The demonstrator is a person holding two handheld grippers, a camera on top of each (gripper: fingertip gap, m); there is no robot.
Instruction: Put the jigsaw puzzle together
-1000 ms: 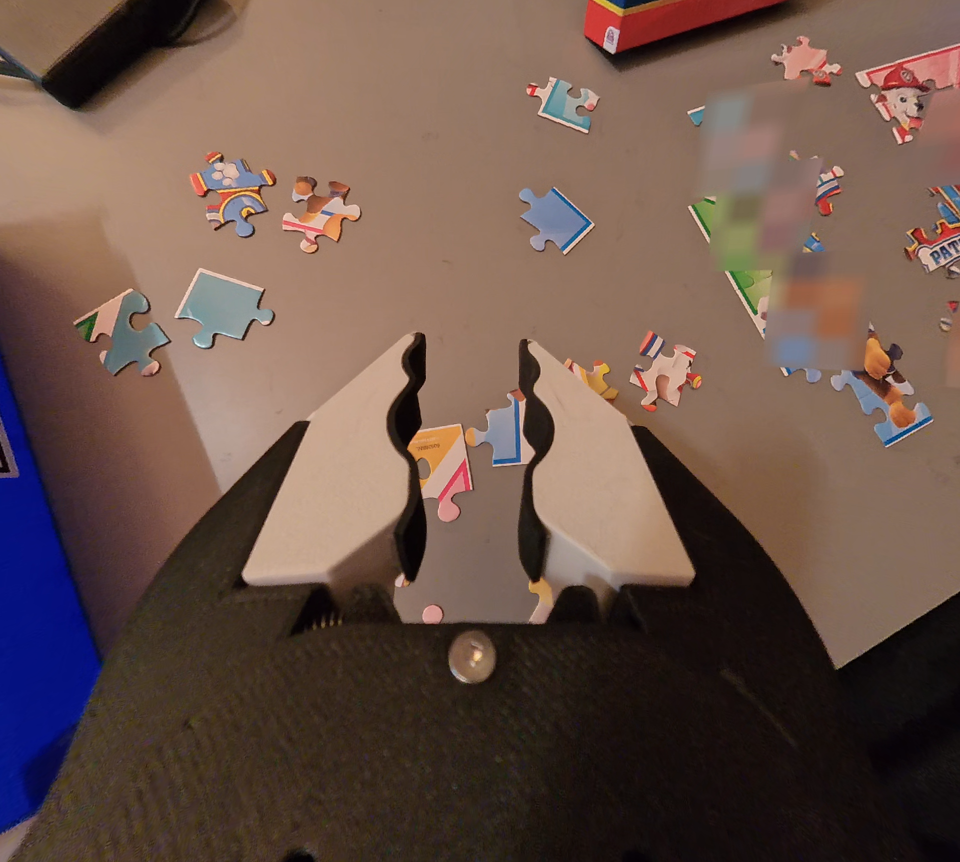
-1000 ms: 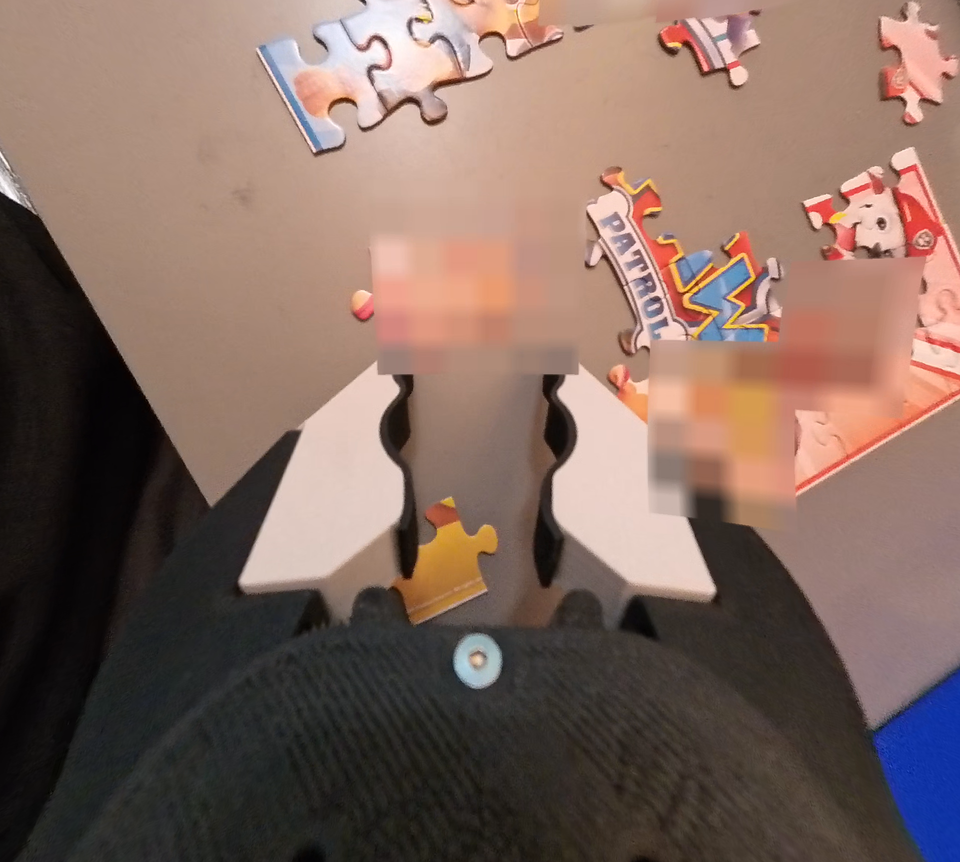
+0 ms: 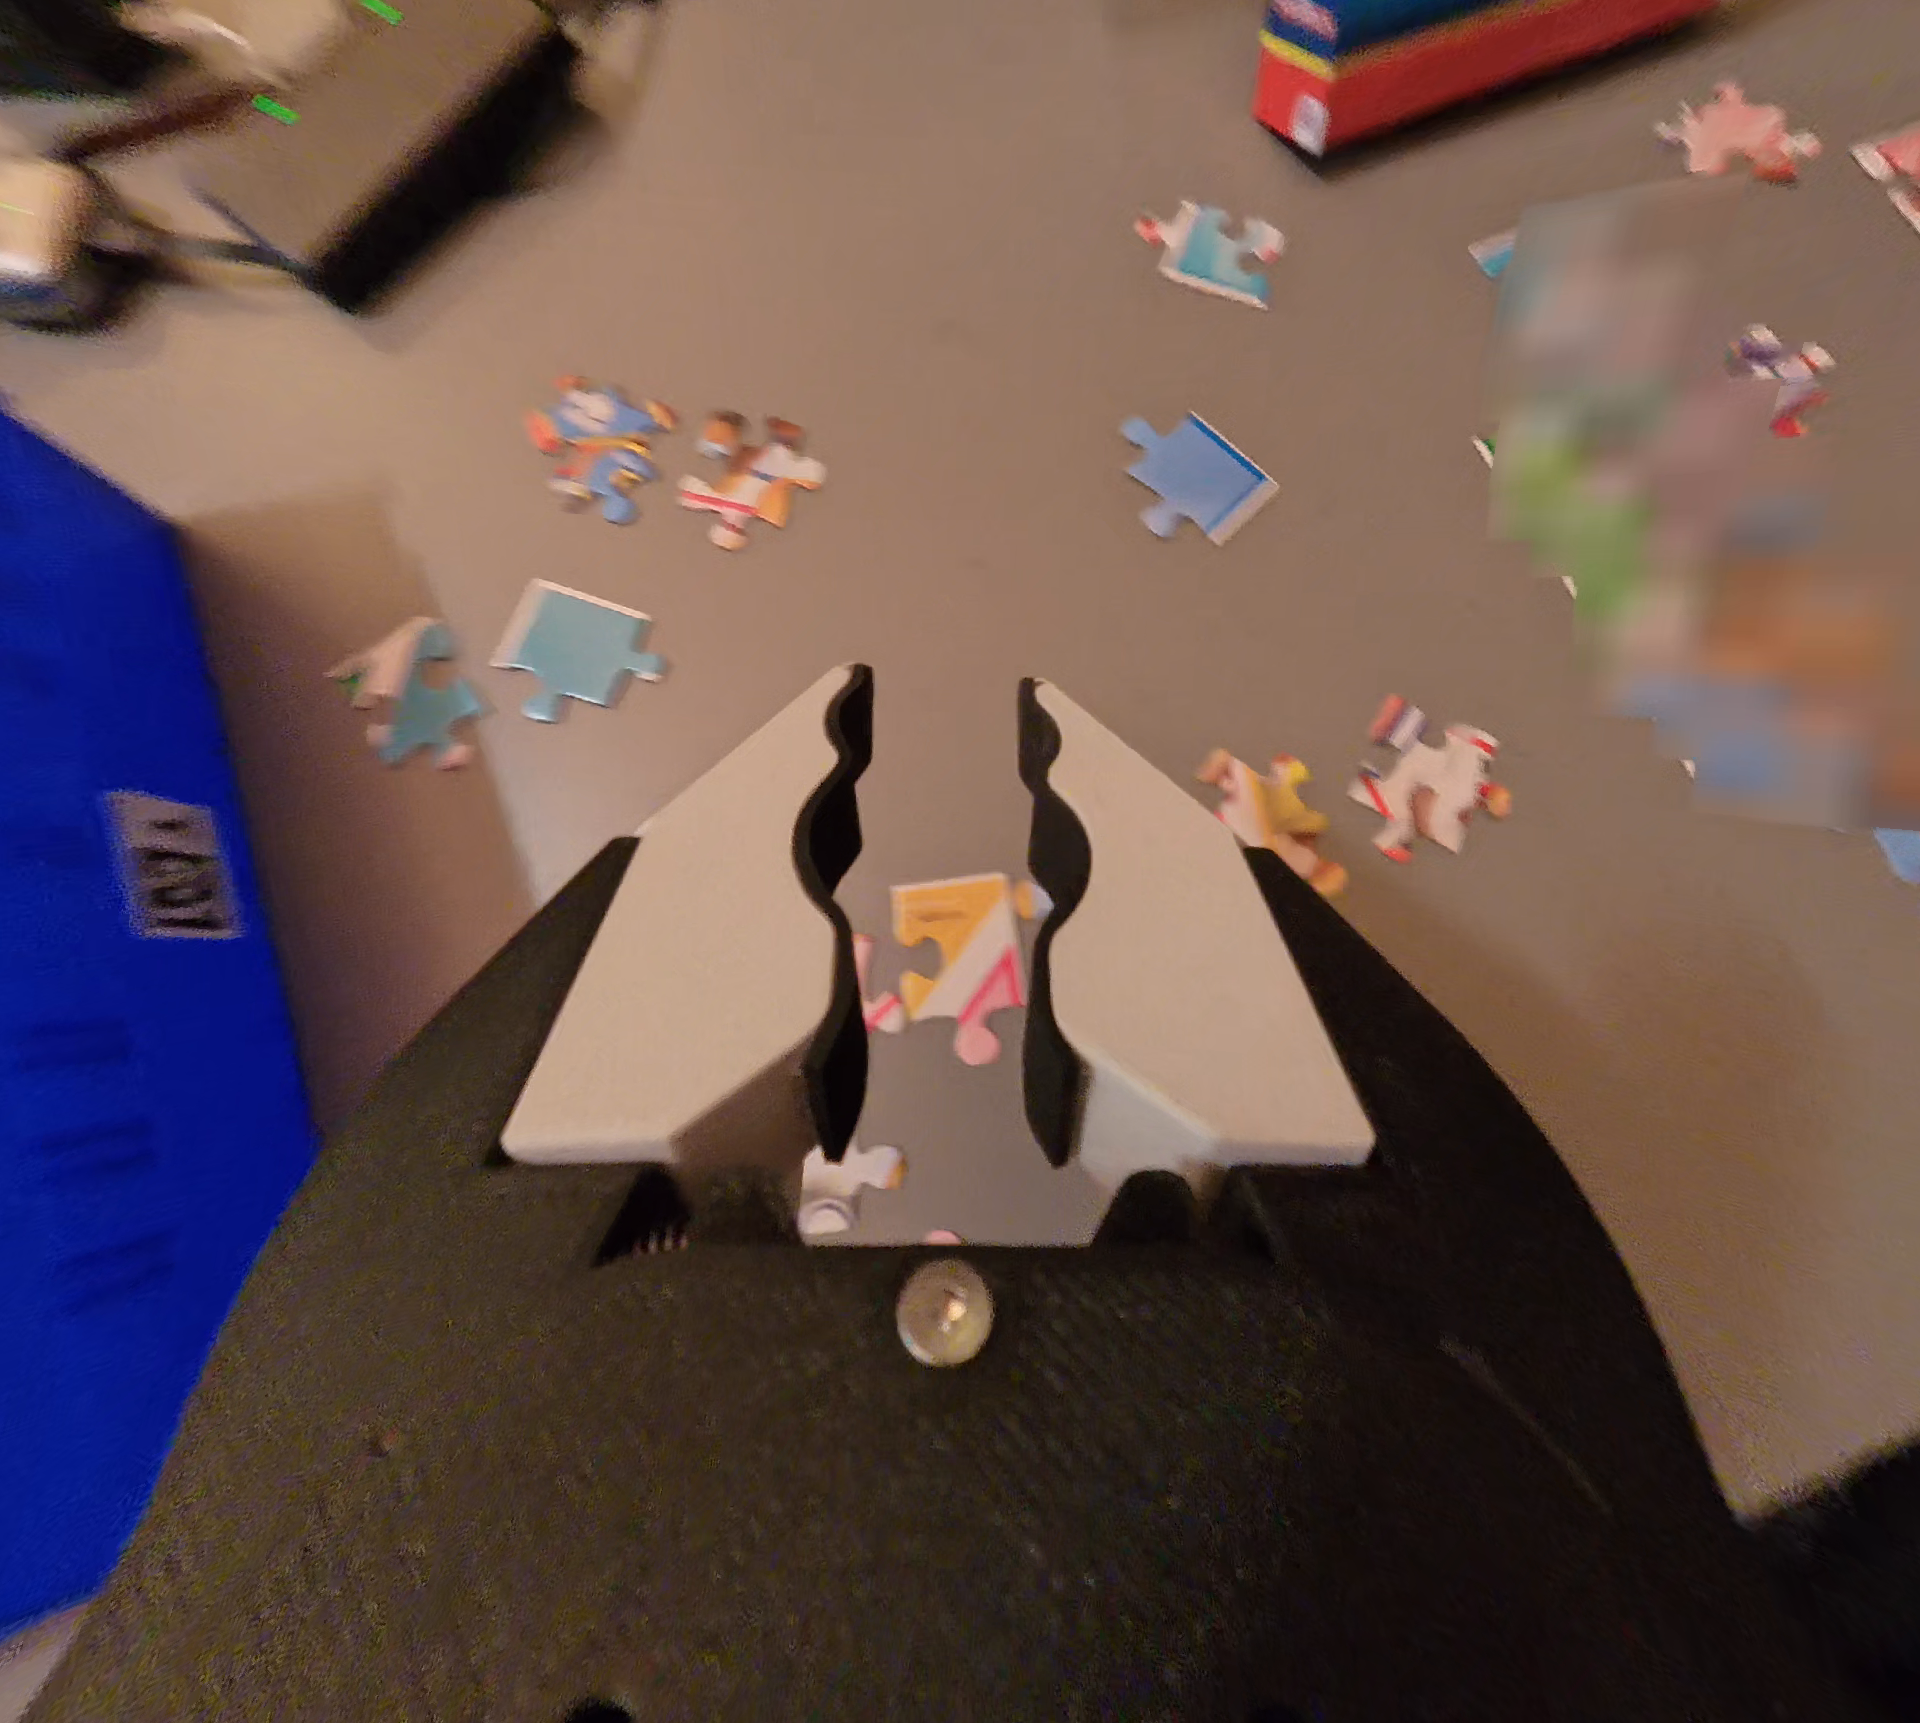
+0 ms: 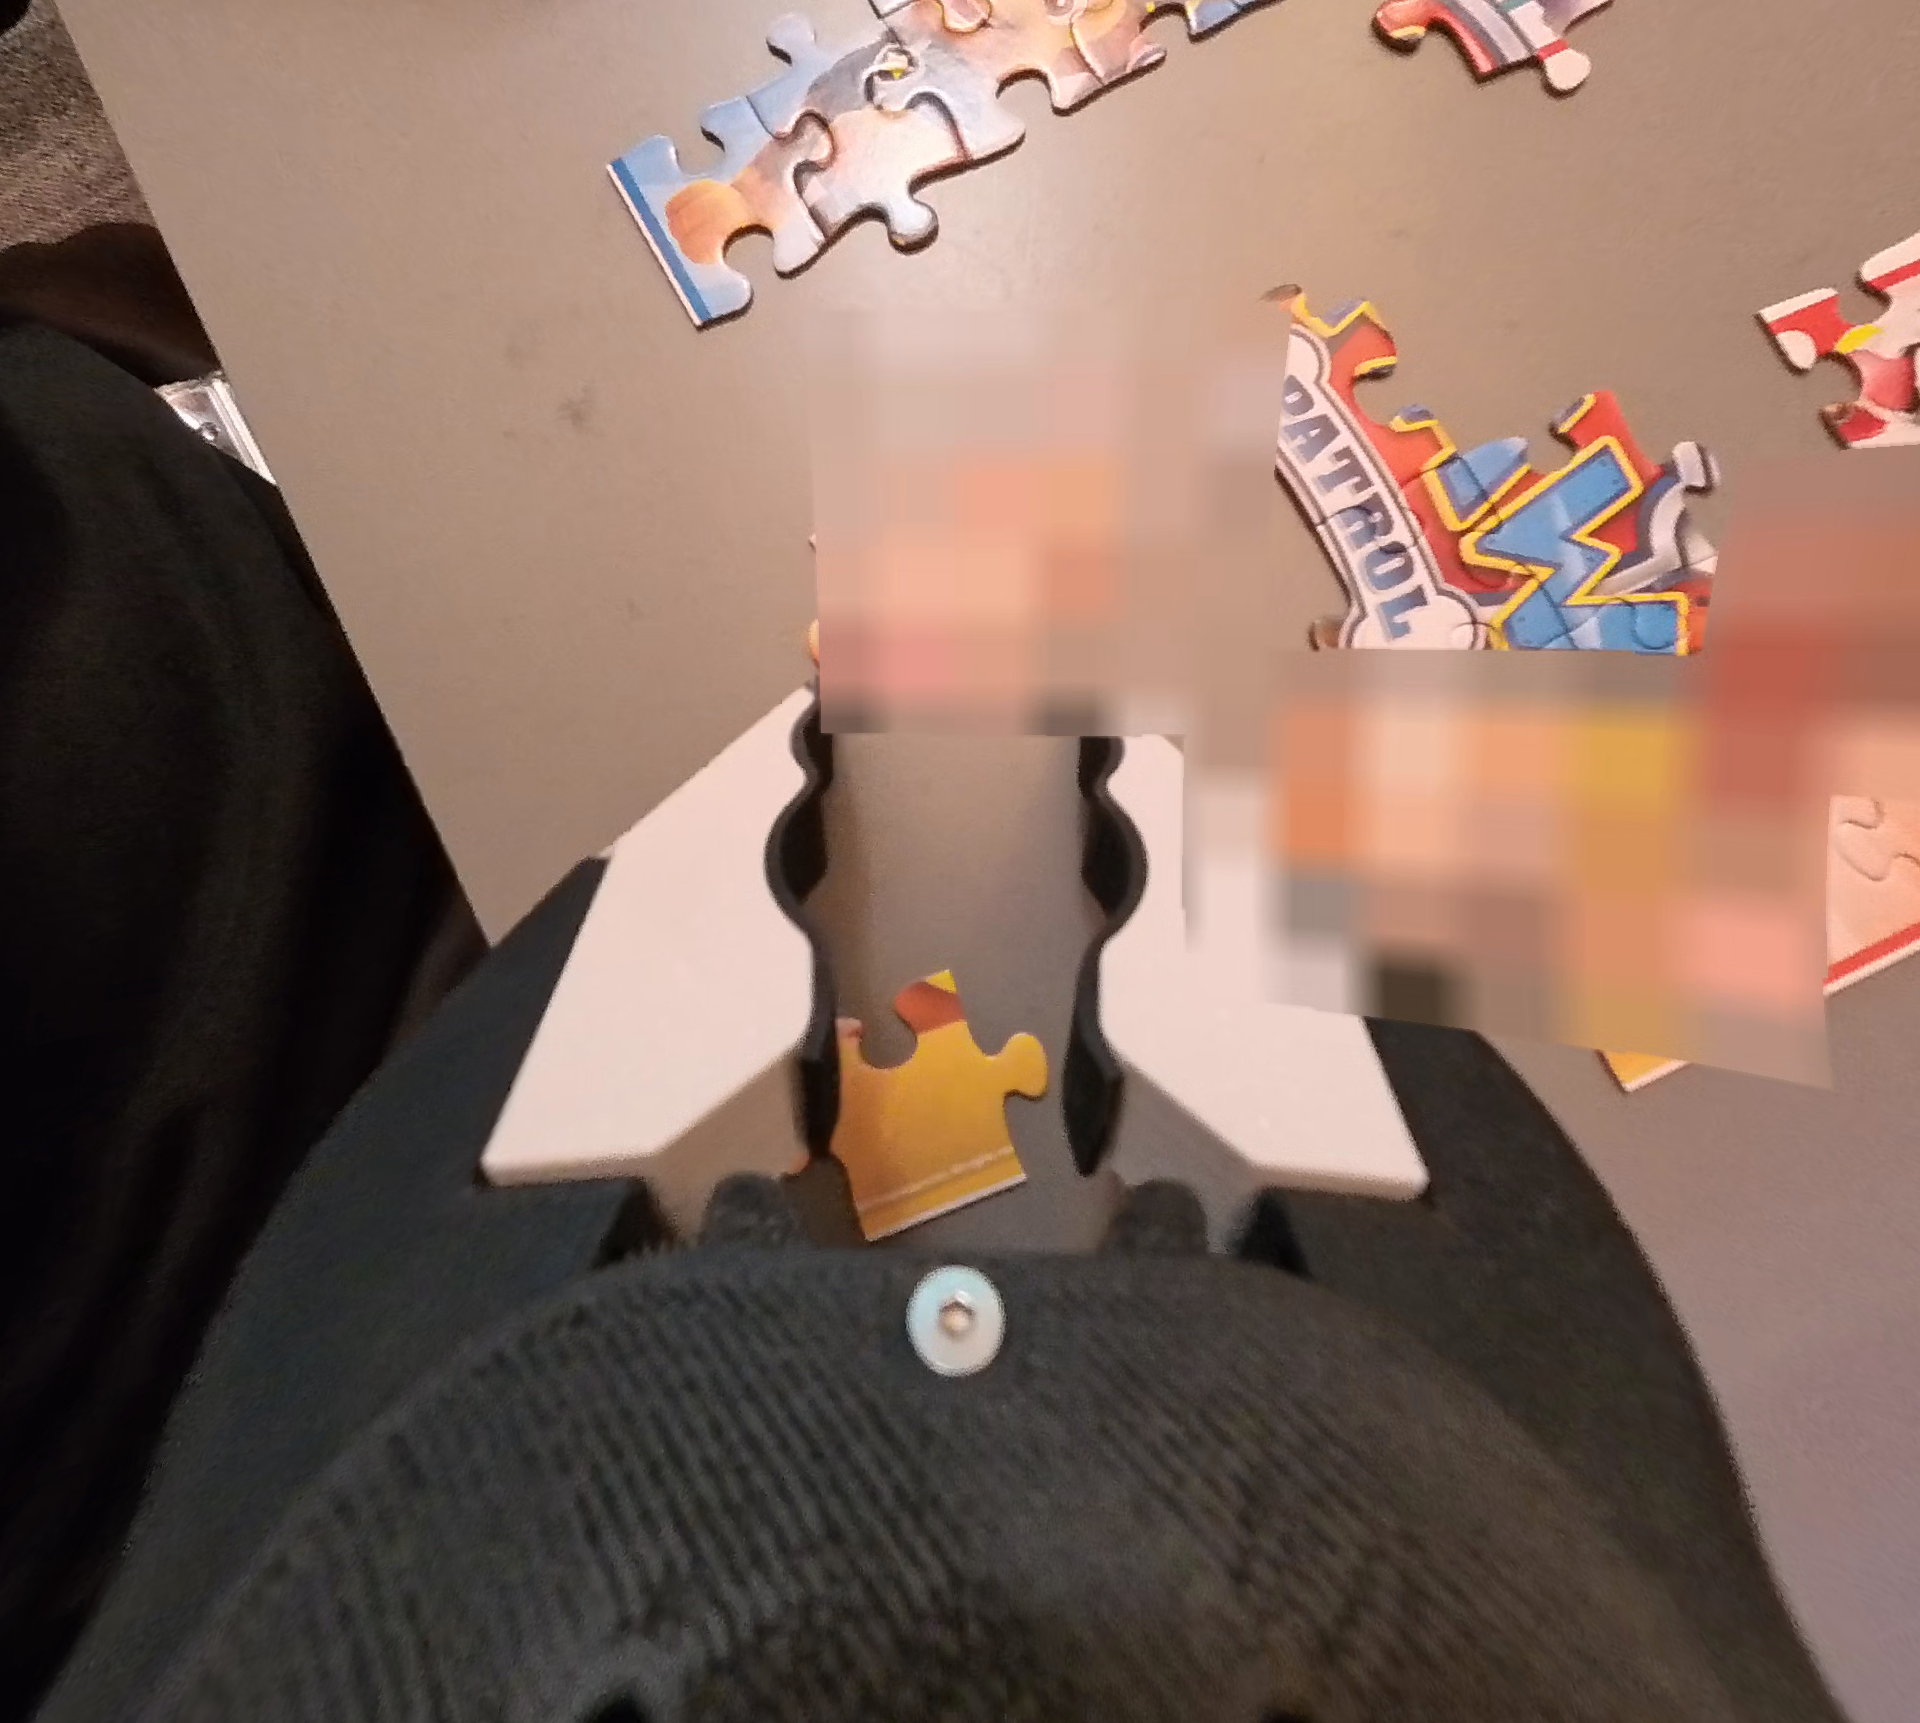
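- My left gripper (image 3: 943,686) has swung left: the blue bin (image 3: 94,946) fills more of that edge, and the picture is smeared.
- Its jaws stand slightly closer together than a second ago.
- My right gripper (image 4: 961,738) has barely shifted; the yellow piece (image 4: 925,1112) between its fingers lies a little nearer the right one.

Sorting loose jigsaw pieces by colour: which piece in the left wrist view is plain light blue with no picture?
The light-blue piece, left of the left tongs. Its neighbour has white and green; the piece farther right is darker blue.
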